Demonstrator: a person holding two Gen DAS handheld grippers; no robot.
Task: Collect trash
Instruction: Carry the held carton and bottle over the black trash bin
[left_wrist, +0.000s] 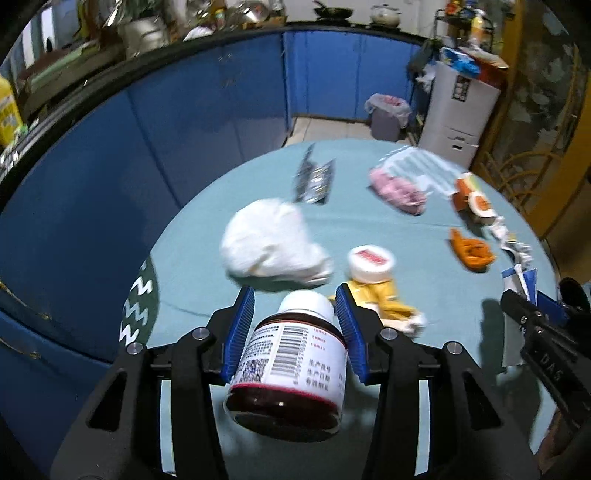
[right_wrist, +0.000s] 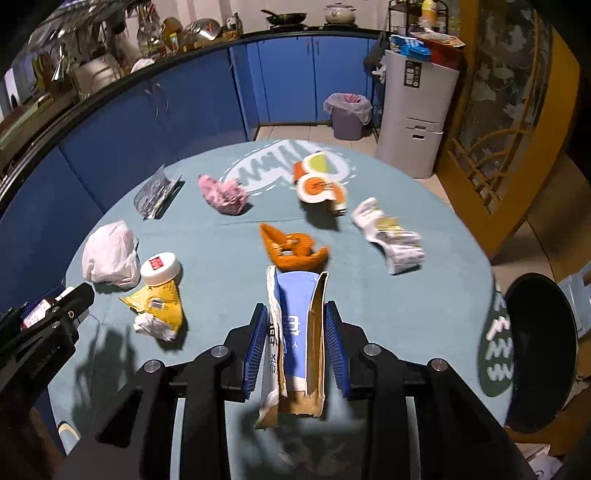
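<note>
Two pieces are picked up, most still litter the tabletop (right_wrist: 221, 258): the left tool (left_wrist: 294, 325) grips a dark pill bottle (left_wrist: 291, 362) above the near edge, the right tool (right_wrist: 295, 343) pinches a flattened blue carton (right_wrist: 295, 332), seemingly lifted, beside the black bin (right_wrist: 535, 365).

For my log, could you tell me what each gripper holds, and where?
Left gripper: a dark pill bottle, gripped near its white cap. Right gripper: a torn blue carton, gripped across its flattened sides.
</note>
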